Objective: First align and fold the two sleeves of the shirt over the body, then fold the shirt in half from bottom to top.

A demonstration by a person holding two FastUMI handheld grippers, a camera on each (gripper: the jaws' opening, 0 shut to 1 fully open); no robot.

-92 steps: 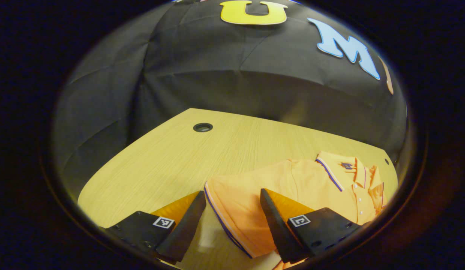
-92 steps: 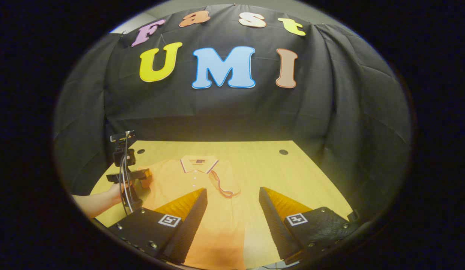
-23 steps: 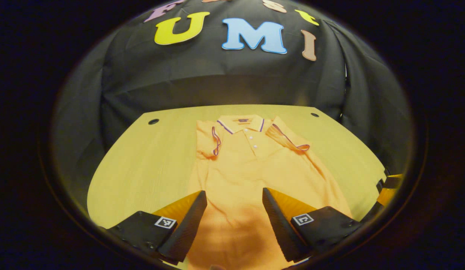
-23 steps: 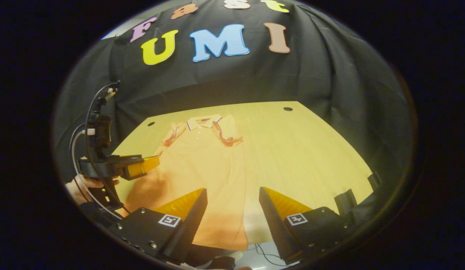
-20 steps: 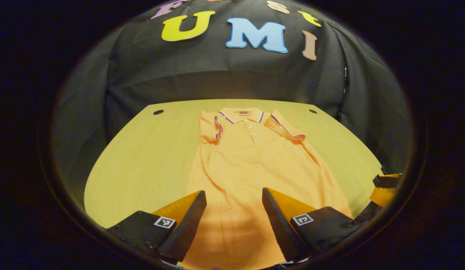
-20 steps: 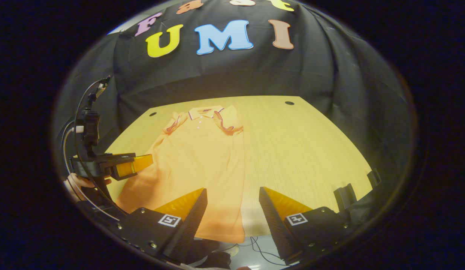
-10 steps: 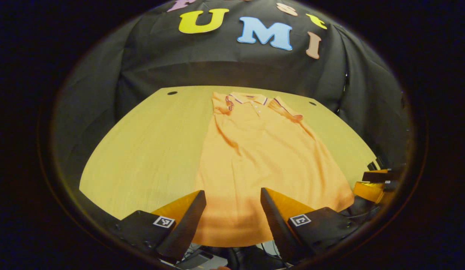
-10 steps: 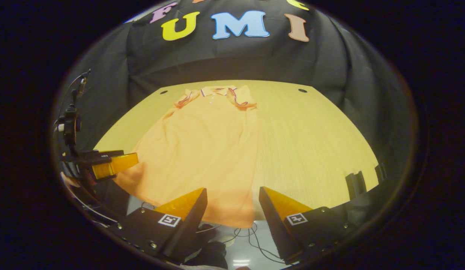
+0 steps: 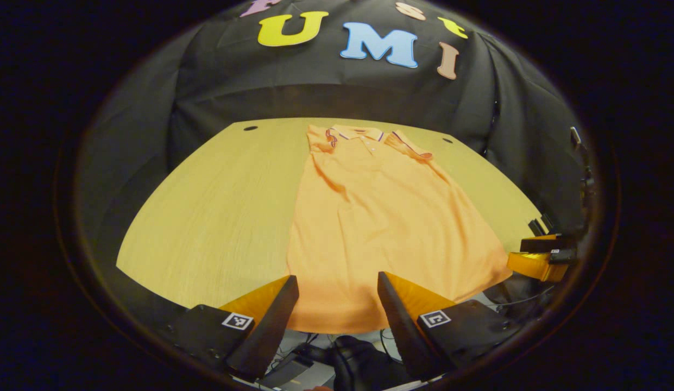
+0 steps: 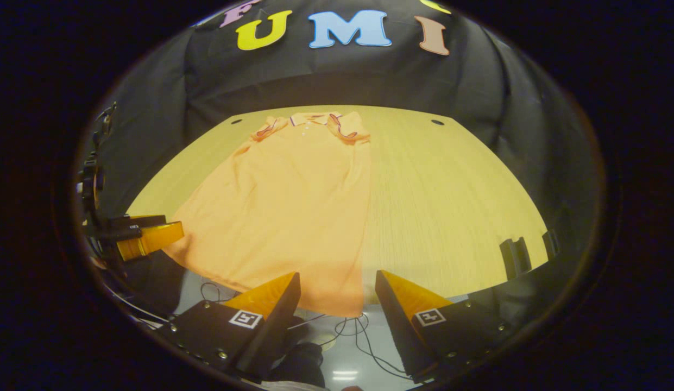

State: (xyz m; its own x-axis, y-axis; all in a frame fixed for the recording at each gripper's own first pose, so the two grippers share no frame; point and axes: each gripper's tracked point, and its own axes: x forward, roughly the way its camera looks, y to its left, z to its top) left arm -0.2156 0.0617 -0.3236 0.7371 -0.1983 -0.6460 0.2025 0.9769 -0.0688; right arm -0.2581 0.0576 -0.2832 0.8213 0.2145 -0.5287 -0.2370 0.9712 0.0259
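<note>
An orange polo shirt lies flat on the wooden table, collar far and hem at the near edge. Both sleeves are folded in over the chest, the left sleeve and the right sleeve. My left gripper hovers open above the hem's left part, touching nothing. My right gripper is open too, above the shirt's right hem corner, with nothing between its fingers. In the right gripper view the left gripper shows at the shirt's left hem corner. The right gripper shows beside the hem's right end.
Two cable holes sit near the table's far corners. Below the front edge lie the floor and loose cables. Two small black brackets stand at the table's right front corner. Bare table stretches right of the shirt.
Both grippers have drawn back from the collar end to the table's front edge. The hem and the floor below have come into view. The left sleeve now lies folded over the body.
</note>
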